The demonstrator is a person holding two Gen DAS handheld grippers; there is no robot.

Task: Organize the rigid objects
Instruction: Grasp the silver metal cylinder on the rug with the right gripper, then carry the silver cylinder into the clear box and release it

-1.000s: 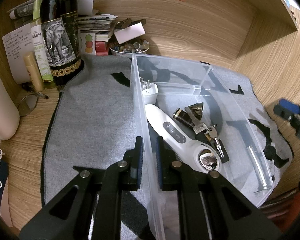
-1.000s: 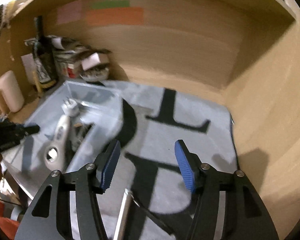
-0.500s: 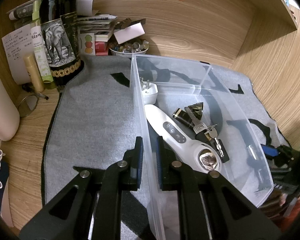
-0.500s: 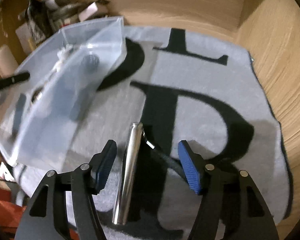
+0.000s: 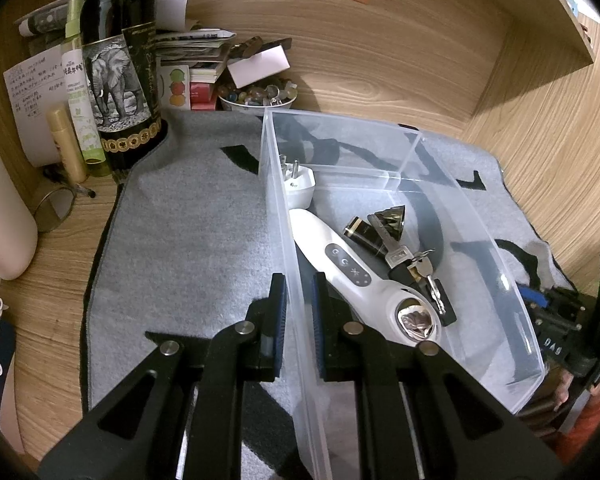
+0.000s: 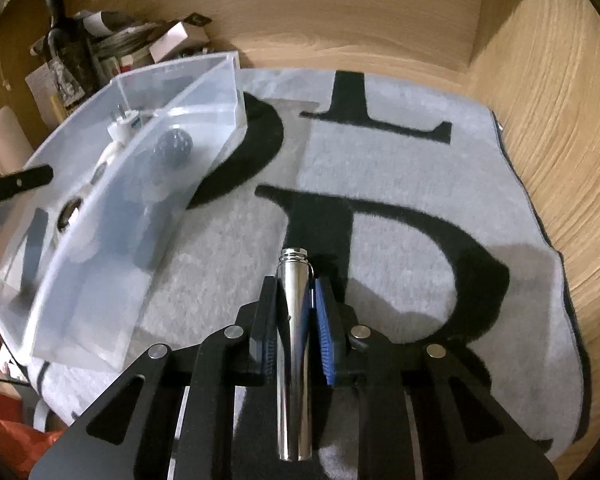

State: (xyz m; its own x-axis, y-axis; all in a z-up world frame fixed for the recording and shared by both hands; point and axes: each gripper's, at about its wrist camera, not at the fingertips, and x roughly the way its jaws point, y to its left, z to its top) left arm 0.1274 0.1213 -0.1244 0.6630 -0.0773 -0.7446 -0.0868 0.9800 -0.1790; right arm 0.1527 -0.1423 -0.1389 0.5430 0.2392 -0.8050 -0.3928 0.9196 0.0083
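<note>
Right wrist view shows the right gripper (image 6: 296,320) with its jaws just having closed, its 2 blue pads now pinching a slim chrome tube (image 6: 294,320) that lies on the grey mat (image 6: 400,168), just beside the clear plastic bin (image 6: 140,184) and outside it. Left of the tube, the left gripper (image 5: 298,320) is pressed together on the bin's near side wall, steadying it. Inside the bin sit a white handheld device (image 5: 352,268), a white plug adapter (image 5: 300,184), a bunch of keys (image 5: 416,268) and some small dark pieces I cannot identify. The grip looks to be around the tube's middle, though blur leaves the exact contact unclear. From here the likely trouble is slippage: the polished round tube could roll or pivot between the pads on the lift and drop short of the bin, or its end could knock the bin's rim and tilt it against the left hold.
</note>
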